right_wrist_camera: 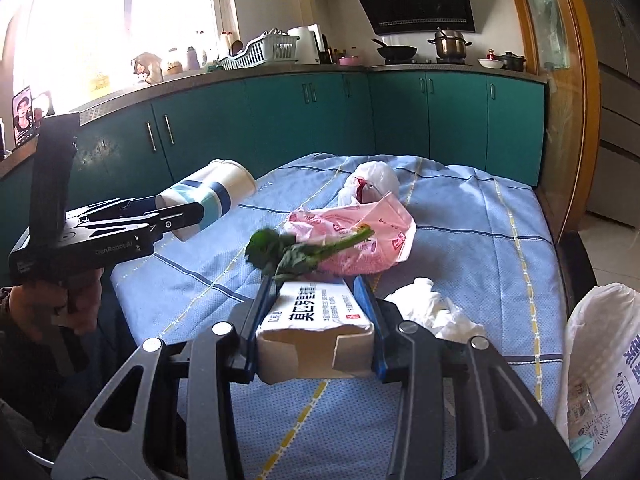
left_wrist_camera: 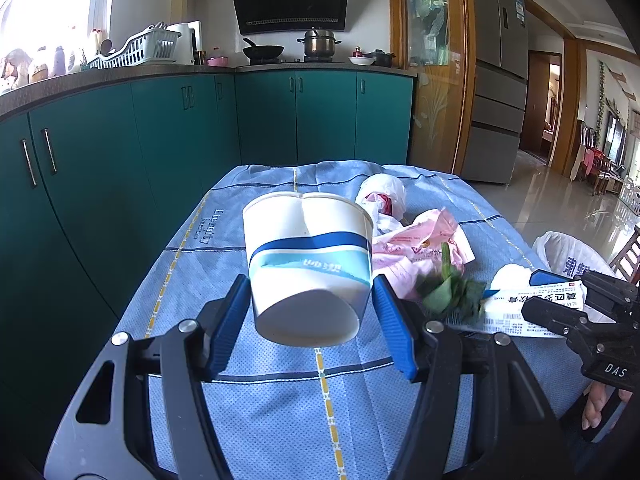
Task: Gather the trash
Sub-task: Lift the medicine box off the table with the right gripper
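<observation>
My left gripper (left_wrist_camera: 312, 286) is shut on a white paper cup (left_wrist_camera: 308, 264) with blue bands. The cup is tilted, its base toward the camera, and hangs just above the blue tablecloth (left_wrist_camera: 280, 400). The right wrist view shows that gripper (right_wrist_camera: 188, 210) and cup (right_wrist_camera: 224, 188) at the left. My right gripper (right_wrist_camera: 314, 284) is shut on a white cardboard box (right_wrist_camera: 316, 320) with printed text, both pads pressing its sides. In the left wrist view the right gripper (left_wrist_camera: 560, 300) and box (left_wrist_camera: 532, 308) are at the right edge.
On the cloth (right_wrist_camera: 480, 208) lie a green leafy stalk (right_wrist_camera: 296, 252), a pink plastic bag (right_wrist_camera: 360, 236), a knotted white bag (right_wrist_camera: 372, 184) and crumpled tissue (right_wrist_camera: 436, 312). A large white printed bag (right_wrist_camera: 600, 364) stands off the table's right side. Teal cabinets (left_wrist_camera: 160, 140) lie behind.
</observation>
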